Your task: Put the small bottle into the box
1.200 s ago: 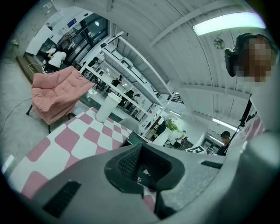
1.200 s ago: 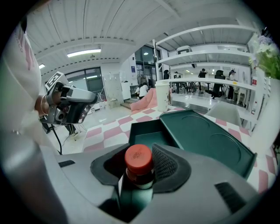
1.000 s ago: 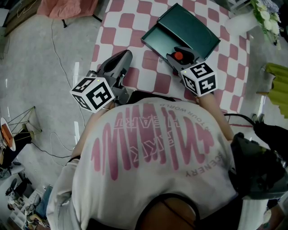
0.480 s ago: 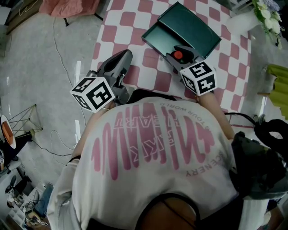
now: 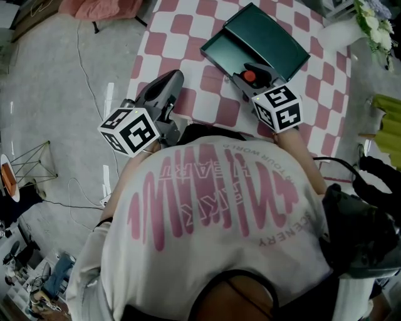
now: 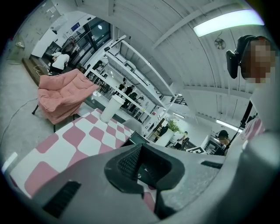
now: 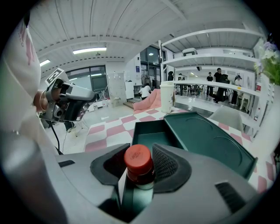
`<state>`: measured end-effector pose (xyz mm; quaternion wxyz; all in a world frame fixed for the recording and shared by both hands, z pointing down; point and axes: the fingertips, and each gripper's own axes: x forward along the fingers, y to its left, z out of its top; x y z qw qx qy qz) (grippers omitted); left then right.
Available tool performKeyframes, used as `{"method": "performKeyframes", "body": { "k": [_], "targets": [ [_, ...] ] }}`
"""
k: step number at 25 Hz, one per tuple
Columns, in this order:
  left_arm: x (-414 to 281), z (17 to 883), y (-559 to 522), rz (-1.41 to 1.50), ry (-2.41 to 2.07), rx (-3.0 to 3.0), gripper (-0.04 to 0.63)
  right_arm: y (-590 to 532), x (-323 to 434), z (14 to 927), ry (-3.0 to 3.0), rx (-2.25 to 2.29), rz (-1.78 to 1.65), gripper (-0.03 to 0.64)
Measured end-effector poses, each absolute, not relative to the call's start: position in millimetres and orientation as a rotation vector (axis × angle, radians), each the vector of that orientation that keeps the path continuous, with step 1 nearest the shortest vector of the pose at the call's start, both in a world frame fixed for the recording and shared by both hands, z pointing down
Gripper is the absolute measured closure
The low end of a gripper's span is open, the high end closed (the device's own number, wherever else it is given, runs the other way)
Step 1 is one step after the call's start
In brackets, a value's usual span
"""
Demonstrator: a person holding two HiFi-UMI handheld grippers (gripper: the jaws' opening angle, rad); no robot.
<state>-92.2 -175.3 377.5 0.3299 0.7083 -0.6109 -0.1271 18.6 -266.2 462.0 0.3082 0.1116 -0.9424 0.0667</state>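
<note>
A small bottle [image 5: 249, 76] with a red cap [image 7: 138, 156] sits between the jaws of my right gripper [image 5: 252, 73], which is shut on it. The gripper [image 7: 140, 168] holds it upright at the near edge of the open dark green box [image 5: 229, 53]. The box's tray [image 7: 151, 133] lies just beyond the bottle, and its lid [image 7: 208, 140] is folded open to the right. My left gripper [image 5: 169, 80] hovers over the table's near left part. Its jaws [image 6: 142, 164] are together with nothing between them.
The table carries a pink and white checked cloth [image 5: 182, 31]. A white cup [image 7: 167, 97] stands at its far end. Flowers [image 5: 371, 19] stand to the right of the table. A pink-draped chair [image 6: 65, 94] and cables [image 5: 81, 56] are on the floor to the left.
Both grippers and the bottle stay almost where they were. Only the head view has shifted slightly.
</note>
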Motion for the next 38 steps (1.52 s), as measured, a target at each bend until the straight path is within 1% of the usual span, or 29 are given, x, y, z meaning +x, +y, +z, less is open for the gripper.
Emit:
{"method": "performKeyframes", "body": {
  "k": [12,15,19,38],
  "targets": [
    [-102.1,377.7,-165.6,-0.367,-1.635,1.816,0.588,-265.7,19.9,461.9,-2.501,0.303,0.149,0.462],
    [-100.8,378.4,-163.8,-0.365,-1.634,1.814,0.588,-264.0,19.7,462.2,-2.504,0.297,0.138,0.440],
    [-100.1,378.8,-162.2,-0.362,-1.634,1.812,0.588,-264.4,19.8,462.2,-2.504,0.300,0.130,0.428],
    [-95.6,375.7,-161.0,-0.363,-1.640,1.820,0.588,-272.2,27.3,439.5,-2.598,0.358,0.247,0.420]
  ]
}}
